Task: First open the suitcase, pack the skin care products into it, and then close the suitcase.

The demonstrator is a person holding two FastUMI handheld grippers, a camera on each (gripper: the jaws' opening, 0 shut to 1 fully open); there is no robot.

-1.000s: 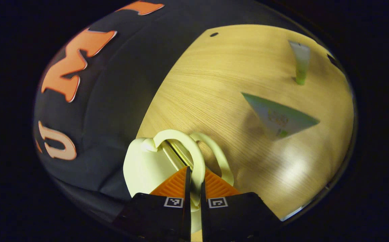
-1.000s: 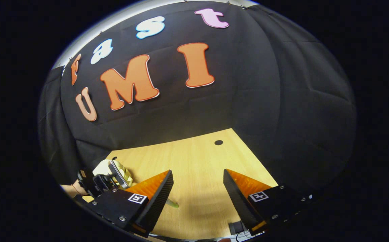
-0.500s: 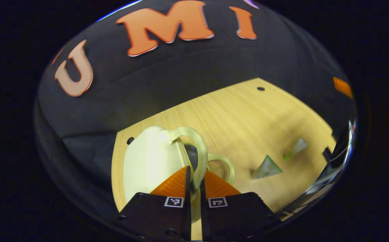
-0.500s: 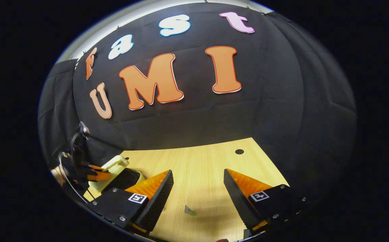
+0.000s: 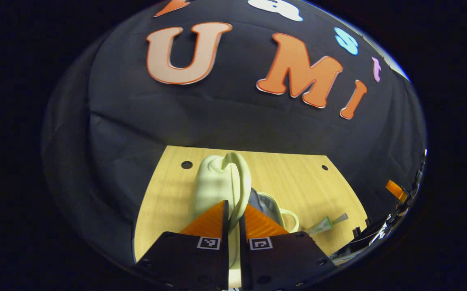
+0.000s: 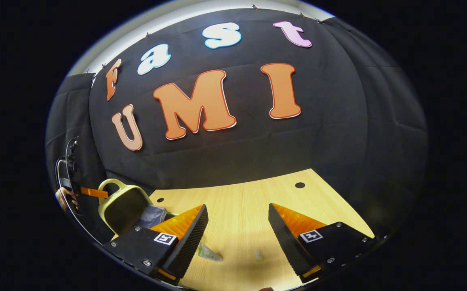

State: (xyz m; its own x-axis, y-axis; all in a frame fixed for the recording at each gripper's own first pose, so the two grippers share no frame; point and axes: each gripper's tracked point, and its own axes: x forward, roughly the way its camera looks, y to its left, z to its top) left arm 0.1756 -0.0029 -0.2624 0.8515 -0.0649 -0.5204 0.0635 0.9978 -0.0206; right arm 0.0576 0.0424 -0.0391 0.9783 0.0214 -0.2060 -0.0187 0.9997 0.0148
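A small pale yellow suitcase [image 5: 213, 184] stands on the wooden table [image 5: 169, 194]. Its lid is raised upright, and my left gripper [image 5: 233, 211] is shut on the lid's curved handle [image 5: 242, 178]. The lower half [image 5: 266, 204] lies open to the right, showing grey lining and its own handle [image 5: 292, 217]. A green and white tube [image 5: 325, 224] lies just right of it. In the right gripper view the suitcase [image 6: 122, 206] sits far left, lid up and dark inside. My right gripper [image 6: 237, 230] hangs open over the table, above a tube [image 6: 209, 254] and another small tube [image 6: 259, 255].
The black cloth wall stands close behind the table. Round holes mark the tabletop [image 6: 299, 185] near its back corners. In the right gripper view a hand [image 6: 62, 199] holds the left gripper [image 6: 92, 192] at the far left edge.
The left gripper has swung the lid up by its handle from barely ajar to upright, baring the lining. The right gripper stayed open and shifted only a little.
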